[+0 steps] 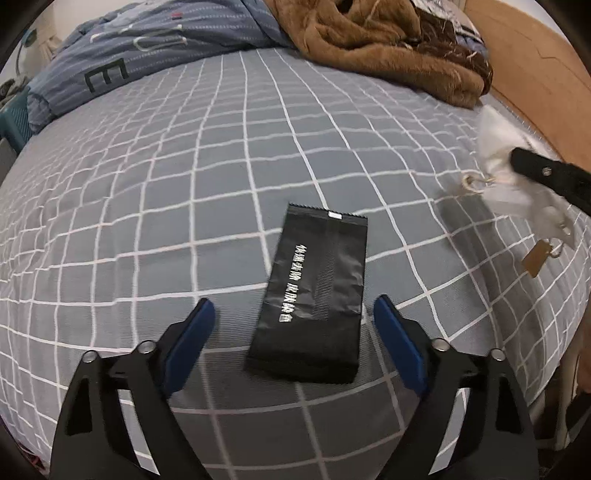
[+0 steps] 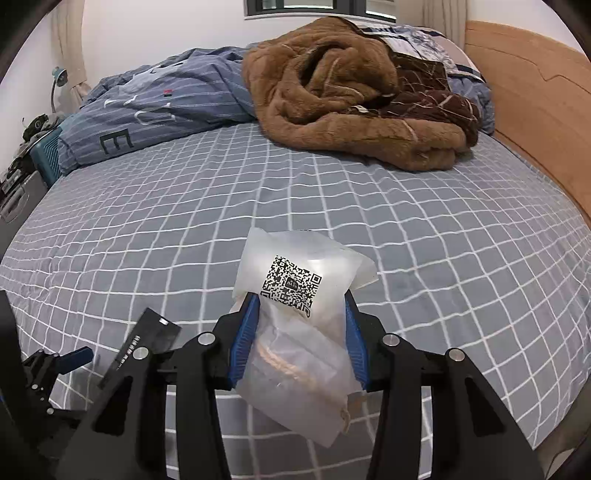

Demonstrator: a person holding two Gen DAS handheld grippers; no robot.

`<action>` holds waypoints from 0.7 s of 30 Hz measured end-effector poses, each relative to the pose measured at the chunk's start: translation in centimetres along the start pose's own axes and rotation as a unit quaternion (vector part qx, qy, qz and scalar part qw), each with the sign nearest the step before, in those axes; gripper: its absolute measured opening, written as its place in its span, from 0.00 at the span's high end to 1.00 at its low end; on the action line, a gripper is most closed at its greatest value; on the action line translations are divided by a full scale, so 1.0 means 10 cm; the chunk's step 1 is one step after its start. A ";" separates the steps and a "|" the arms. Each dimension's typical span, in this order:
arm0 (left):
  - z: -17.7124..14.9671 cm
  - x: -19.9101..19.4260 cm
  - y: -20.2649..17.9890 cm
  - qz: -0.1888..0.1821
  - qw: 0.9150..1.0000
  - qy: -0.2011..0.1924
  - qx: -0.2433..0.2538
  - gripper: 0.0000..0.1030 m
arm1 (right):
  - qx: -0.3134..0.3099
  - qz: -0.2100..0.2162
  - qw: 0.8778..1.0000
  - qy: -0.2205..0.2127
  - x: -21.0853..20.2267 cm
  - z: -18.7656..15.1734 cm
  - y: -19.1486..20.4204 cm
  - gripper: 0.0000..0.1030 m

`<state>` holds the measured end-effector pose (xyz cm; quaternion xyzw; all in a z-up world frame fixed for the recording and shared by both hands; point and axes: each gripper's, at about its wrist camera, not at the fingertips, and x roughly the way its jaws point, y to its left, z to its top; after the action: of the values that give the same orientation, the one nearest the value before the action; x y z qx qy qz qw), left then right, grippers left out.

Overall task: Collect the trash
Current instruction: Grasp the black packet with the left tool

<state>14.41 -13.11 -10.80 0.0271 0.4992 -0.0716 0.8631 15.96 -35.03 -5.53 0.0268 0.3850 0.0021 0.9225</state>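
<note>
Contents of the claw-held plastic bag (image 2: 295,314) stay indistinct.

A bed (image 2: 147,229) fills the room, spread with a grey sheet crossed by white grid lines. At its far end a blue striped duvet (image 2: 159,107) lies bunched beside a rumpled brown fleece blanket (image 2: 343,99). A wooden headboard (image 2: 535,110) runs down the right side. Behind, a plain white wall (image 2: 166,26) carries a dark-framed window (image 2: 295,7), pale curtains (image 2: 70,40) hang at the left, and a small teal lamp (image 2: 59,79) stands beside the bed
</note>
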 end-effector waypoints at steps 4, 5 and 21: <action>-0.03 0.13 -0.09 0.016 1.000 0.021 0.008 0.40 | 0.003 0.000 1.000 0.000 -0.01 -0.01 -0.09 0.58; -0.03 0.14 -0.11 0.022 0.999 0.022 0.008 0.42 | 0.003 0.000 1.000 0.000 -0.01 -0.01 -0.10 0.58; 0.04 0.04 -0.02 0.020 1.000 0.015 -0.017 0.65 | -0.014 0.000 1.000 0.000 0.01 -0.02 0.03 0.58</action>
<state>14.92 -13.37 -10.92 0.0230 0.5125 -0.0456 0.8571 15.89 -34.68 -5.67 0.0135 0.3852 0.0075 0.9227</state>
